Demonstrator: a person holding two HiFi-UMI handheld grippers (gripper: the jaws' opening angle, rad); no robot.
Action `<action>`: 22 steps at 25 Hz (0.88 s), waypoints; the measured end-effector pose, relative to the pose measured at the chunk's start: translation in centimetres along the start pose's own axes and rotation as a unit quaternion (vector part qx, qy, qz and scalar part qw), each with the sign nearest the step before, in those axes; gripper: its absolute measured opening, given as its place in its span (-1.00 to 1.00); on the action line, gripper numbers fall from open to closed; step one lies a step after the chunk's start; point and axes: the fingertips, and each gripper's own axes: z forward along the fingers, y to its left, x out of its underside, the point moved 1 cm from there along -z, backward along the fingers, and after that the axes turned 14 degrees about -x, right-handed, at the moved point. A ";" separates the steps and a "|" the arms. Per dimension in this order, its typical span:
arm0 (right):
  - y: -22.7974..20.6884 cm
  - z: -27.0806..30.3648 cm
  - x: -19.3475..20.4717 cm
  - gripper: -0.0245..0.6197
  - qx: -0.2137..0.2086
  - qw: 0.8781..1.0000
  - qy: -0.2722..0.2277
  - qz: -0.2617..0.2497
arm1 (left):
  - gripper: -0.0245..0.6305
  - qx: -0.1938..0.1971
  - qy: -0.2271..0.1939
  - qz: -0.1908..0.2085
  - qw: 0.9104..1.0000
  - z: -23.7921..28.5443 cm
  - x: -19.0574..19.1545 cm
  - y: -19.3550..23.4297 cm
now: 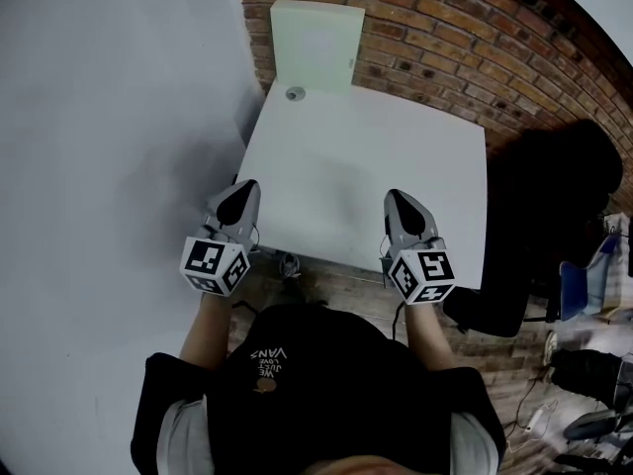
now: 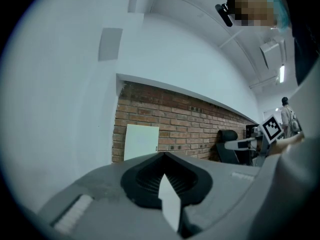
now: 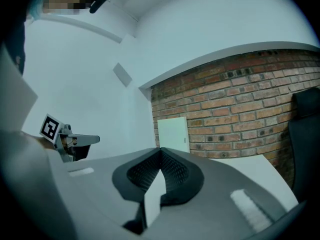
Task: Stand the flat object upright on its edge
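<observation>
At the near edge of the white table (image 1: 376, 166), the left gripper (image 1: 242, 194) hangs with its jaws together, holding nothing. Across the table, the pale flat panel (image 1: 312, 46) stands upright against the brick wall (image 1: 445, 28), with a small round grey disc (image 1: 295, 93) just before it. The right gripper (image 1: 399, 204) is likewise closed and empty.

Pale, perhaps greenish board (image 1: 311, 47) — white table (image 1: 376, 166), red-brick wall (image 1: 465, 38).
</observation>
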 end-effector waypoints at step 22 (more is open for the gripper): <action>2.1 -3.8 2.6 -0.92 0.007 1.000 0.007 0.019 | -0.93 -0.023 -0.005 -0.004 1.000 -5.4 1.1 -1.3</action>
